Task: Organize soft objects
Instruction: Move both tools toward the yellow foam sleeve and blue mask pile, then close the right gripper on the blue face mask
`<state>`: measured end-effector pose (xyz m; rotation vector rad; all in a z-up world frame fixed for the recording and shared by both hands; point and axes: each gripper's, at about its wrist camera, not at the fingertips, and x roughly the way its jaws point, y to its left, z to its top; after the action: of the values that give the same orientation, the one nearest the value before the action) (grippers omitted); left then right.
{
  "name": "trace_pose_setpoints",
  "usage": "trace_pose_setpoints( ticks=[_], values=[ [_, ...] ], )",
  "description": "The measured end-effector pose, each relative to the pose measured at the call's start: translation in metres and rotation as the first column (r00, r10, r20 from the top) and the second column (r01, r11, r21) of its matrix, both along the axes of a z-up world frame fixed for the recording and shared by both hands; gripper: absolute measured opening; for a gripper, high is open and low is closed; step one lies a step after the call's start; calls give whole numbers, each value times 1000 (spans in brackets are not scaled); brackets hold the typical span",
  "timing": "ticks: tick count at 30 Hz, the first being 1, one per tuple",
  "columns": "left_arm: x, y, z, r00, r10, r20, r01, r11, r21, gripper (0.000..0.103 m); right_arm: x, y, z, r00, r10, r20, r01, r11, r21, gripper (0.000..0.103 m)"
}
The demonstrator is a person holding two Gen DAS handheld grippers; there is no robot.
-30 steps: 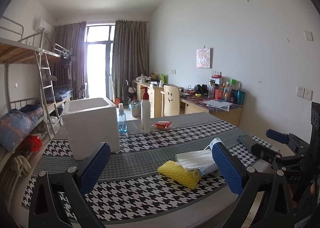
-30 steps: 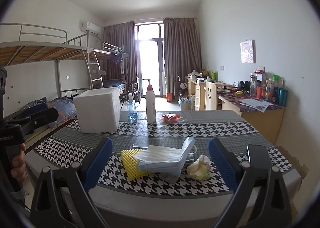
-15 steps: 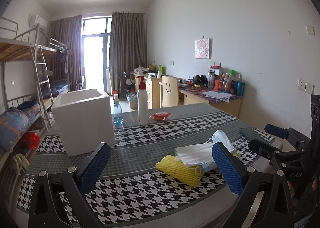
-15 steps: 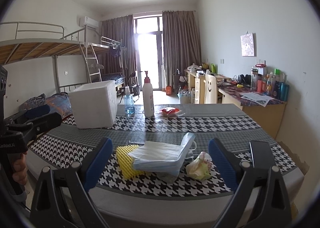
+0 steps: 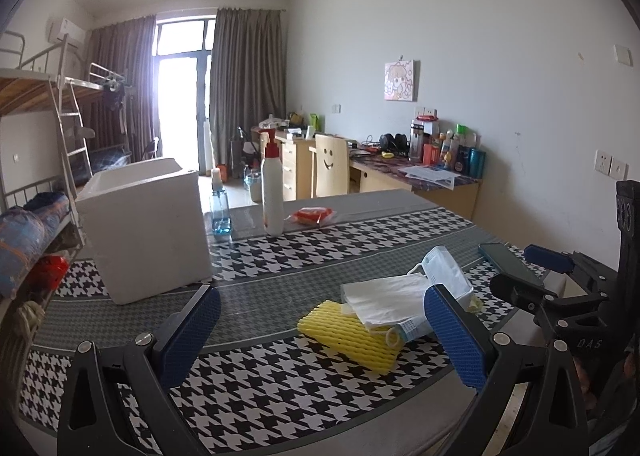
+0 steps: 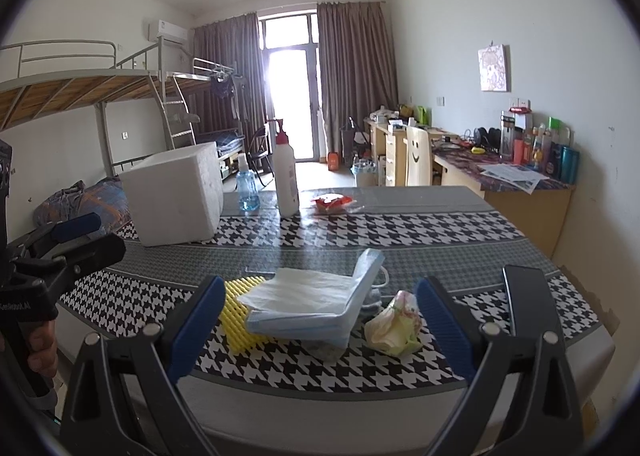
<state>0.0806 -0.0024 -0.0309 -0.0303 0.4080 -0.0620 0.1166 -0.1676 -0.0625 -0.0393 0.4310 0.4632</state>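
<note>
Lying at lower centre of the tabletop [image 6: 440, 228]: ribbed yellow foam sleeve [image 6: 236, 316] under white tissue [image 6: 304, 290] and blue mask pack [image 6: 316, 322]; both grippers' [image 5: 320, 326] [image 6: 316, 326] jaws open, empty.

right gripper [image 6: 316, 320] spread wide, mask pack [image 6: 308, 308], foam box [image 6: 174, 200]
</note>
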Motion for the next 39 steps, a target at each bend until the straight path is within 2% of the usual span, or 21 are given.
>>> trace_pose_setpoints(
  ticks=[8, 26, 34, 39],
  values=[
    [14, -4, -7, 1000, -21, -19, 21, 1000, 3, 102, 6, -1, -4, 1000, -15, -26, 15, 1000, 2, 97],
    [42, -3, -27, 995, -35, -91, 34, 999, -9, 102, 32, 3, -21, 988, -42, -147, 41, 999, -13, 76],
    [51, -2, -32, 994, -34, -105, 34, 999, -9, 102, 47, 6, -31, 974, -30, -224, 29, 1000, -10, 58],
    [56, -2, -36, 992, -36, -120, 36, 999, -2, 102, 51, 7, -37, 966, -20, -258, 18, 1000, -9, 36]
  ],
)
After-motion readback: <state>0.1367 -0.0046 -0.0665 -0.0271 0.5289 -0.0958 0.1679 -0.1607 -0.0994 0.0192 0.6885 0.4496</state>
